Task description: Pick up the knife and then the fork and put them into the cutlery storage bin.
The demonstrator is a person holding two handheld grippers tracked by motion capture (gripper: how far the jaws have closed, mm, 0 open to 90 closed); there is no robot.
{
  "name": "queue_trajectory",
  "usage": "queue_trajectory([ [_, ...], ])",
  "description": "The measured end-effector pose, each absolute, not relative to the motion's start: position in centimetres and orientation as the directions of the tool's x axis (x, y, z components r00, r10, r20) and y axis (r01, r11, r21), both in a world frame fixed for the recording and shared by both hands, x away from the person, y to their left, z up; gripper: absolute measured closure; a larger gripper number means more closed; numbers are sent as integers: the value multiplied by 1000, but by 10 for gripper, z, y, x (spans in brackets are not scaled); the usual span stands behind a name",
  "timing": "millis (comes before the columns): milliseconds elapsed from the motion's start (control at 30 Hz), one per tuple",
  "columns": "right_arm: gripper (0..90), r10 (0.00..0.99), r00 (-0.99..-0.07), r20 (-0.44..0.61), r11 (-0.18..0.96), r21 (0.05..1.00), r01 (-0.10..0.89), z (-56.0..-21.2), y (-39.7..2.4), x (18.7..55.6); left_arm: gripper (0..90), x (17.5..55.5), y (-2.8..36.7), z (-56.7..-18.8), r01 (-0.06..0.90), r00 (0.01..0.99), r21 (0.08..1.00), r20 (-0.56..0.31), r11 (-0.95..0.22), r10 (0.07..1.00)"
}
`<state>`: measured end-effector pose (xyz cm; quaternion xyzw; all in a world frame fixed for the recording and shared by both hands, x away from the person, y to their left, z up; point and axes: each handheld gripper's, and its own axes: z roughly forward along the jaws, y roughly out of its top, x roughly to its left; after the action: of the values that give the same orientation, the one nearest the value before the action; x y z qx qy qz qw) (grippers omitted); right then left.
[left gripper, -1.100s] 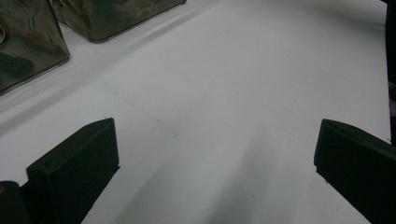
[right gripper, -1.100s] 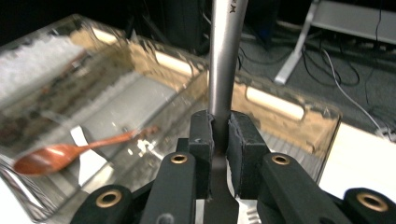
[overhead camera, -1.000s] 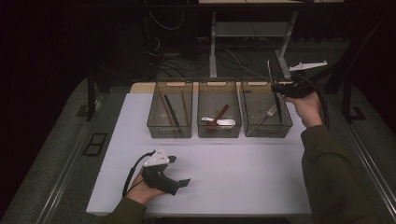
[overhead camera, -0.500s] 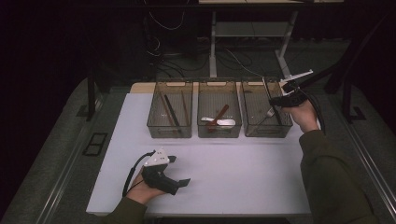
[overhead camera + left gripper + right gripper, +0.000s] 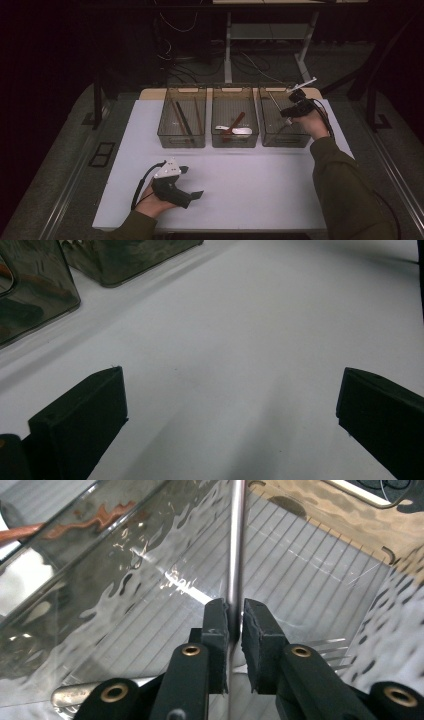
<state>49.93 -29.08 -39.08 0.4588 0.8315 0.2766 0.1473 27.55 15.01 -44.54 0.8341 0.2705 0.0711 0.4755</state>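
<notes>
Right hand-held gripper (image 5: 235, 617) pinches a thin silver metal utensil handle (image 5: 235, 540) inside the far-right clear plastic bin (image 5: 285, 142); release, I judge, remains; left hand-held gripper (image 5: 187, 182) rests wide open, empty.

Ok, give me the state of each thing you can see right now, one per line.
Left gripper: open, resting on the white table, holding nothing.
Right gripper: shut on a metal utensil handle inside the right bin.
Middle bin: holds a white spoon.
Left bin: holds dark chopsticks.

Three bins (image 5: 234, 141) side by side at the table's (image 5: 250, 195) rear, apparently holding utensils.
</notes>
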Motion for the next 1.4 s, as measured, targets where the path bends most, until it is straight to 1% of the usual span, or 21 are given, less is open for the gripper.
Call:
queue_trajectory([
  [200,589,851,-521,64,376,617,691,-389,-295,497,0,276,151,-445,381,844,831,-134,-405,519],
  [367,476,847,-515,129,321,648,691,-383,-300,491,0,275,151,-445,385,840,831,-136,-401,525],
  [433,420,846,-517,130,316,659,682,-379,-301,487,0,275,152,-444,383,841,833,-136,-400,524],
  [500,394,844,-524,119,316,679,663,-375,-301,483,0,275,152,-444,385,841,832,-138,-400,523],
  [667,363,832,-534,148,286,710,643,-370,-303,472,0,274,152,-444,385,843,827,-135,-409,521],
  [800,314,835,-537,123,289,732,617,-369,-302,461,0,274,152,-444,386,844,826,-136,-411,519],
  [900,296,830,-543,125,282,747,602,-370,-302,452,0,274,152,-444,388,844,825,-139,-410,518],
  [1300,257,797,-590,131,274,792,546,-369,-303,419,0,274,154,-444,387,843,829,-140,-404,520],
  [1400,236,783,-607,136,272,803,530,-371,-302,409,0,274,154,-444,388,842,828,-141,-404,520],
])
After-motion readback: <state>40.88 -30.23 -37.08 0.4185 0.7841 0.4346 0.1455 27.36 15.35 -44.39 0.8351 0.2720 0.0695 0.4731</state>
